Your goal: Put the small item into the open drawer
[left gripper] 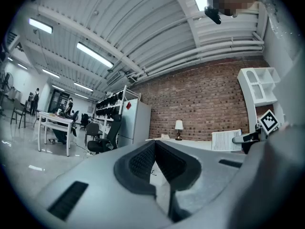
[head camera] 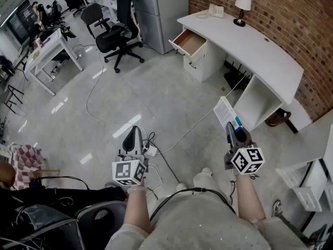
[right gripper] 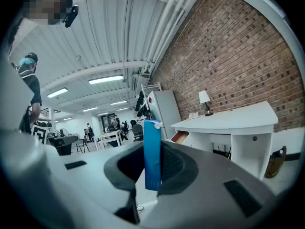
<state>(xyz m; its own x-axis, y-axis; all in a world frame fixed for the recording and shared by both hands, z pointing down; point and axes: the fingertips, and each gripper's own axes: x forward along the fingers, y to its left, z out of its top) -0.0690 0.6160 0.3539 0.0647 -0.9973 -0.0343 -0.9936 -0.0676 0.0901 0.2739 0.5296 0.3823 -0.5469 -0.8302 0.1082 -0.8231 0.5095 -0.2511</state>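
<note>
The small item is a flat white box with a blue edge; it stands upright between the pads of my right gripper, which is shut on it. In the right gripper view the blue edge rises from the jaws of the right gripper. The open drawer, wood-lined, juts from the white desk far ahead, and the same drawer shows small in the right gripper view. My left gripper is held low at the left. Its jaws are shut on nothing.
A lamp and a phone stand on the desk by the brick wall. Black office chairs and a grey cabinet lie ahead left. Cables run across the floor near my feet. White shelving is at my right.
</note>
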